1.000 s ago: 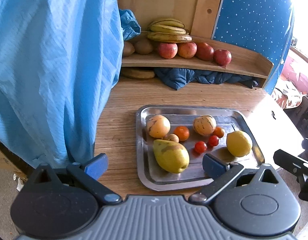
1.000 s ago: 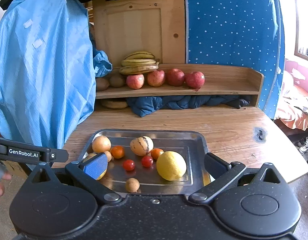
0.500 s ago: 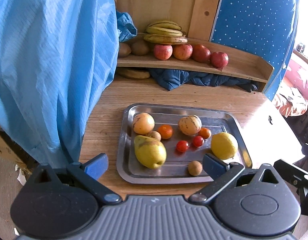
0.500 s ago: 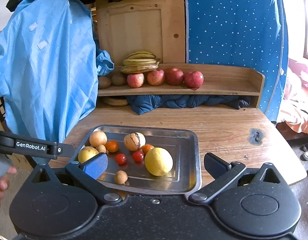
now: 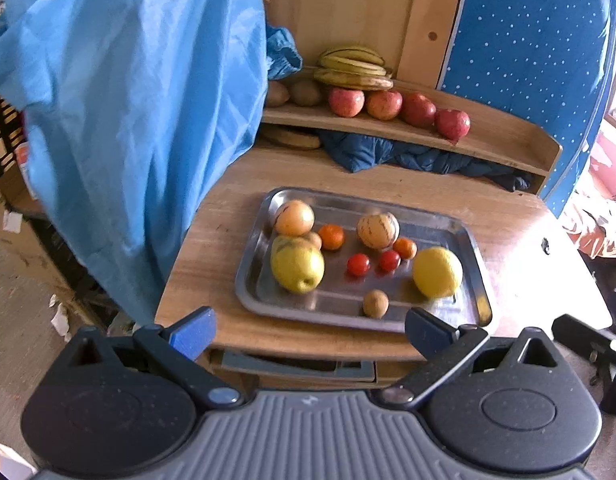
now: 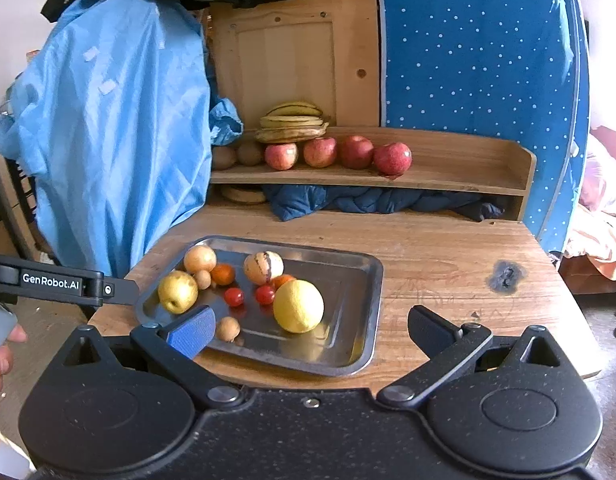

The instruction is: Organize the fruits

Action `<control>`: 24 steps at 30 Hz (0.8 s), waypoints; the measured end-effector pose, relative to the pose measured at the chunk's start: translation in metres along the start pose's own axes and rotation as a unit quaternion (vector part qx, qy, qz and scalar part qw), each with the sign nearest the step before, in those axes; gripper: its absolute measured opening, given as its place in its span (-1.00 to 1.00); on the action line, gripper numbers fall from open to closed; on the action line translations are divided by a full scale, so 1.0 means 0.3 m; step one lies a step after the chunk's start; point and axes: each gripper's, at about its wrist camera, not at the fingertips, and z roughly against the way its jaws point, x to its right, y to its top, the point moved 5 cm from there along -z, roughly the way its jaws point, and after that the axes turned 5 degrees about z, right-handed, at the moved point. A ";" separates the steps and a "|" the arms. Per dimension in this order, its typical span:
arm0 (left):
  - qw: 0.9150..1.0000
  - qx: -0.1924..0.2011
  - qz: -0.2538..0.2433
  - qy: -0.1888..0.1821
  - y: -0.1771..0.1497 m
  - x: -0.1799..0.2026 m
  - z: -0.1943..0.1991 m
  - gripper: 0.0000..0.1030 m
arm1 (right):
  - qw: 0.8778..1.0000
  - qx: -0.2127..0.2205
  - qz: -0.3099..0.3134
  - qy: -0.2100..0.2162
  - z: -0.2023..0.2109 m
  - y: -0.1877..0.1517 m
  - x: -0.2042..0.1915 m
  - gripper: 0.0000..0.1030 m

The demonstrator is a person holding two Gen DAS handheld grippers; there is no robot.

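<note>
Fruit sorting, part done: both grippers empty and held back from the tray.

The left gripper [image 5: 309, 326] and right gripper [image 6: 311, 326] hover at the near edge of the wooden table [image 6: 435, 256], jaws spread wide, gripping nothing. By the look of it, the bananas [image 6: 292, 123] and four red apples [image 6: 336, 153] are already lined up on the shelf [image 6: 459, 178]; the metal tray [image 6: 359, 280] holds what appears left to sort: a pear [image 5: 296, 265], a lemon [image 6: 298, 305], two striped melons [image 5: 377, 230], small oranges and cherry tomatoes [image 5: 358, 264]. A blue garment [image 6: 116, 136] hangs at the left; a dotted blue panel [image 6: 479, 60] backs the shelf.
</note>
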 end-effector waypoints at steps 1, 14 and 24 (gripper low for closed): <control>1.000 -0.002 0.000 0.003 -0.010 -0.002 0.009 0.99 | 1.000 0.001 0.000 0.002 0.007 -0.004 -0.001 0.99; 1.000 -0.005 -0.023 -0.001 0.004 -0.045 0.025 0.99 | 1.000 0.008 -0.022 0.000 0.055 -0.019 -0.032 0.99; 0.998 -0.014 -0.051 -0.026 0.066 -0.177 -0.022 0.99 | 0.999 0.005 -0.030 -0.023 0.011 0.022 -0.152 0.99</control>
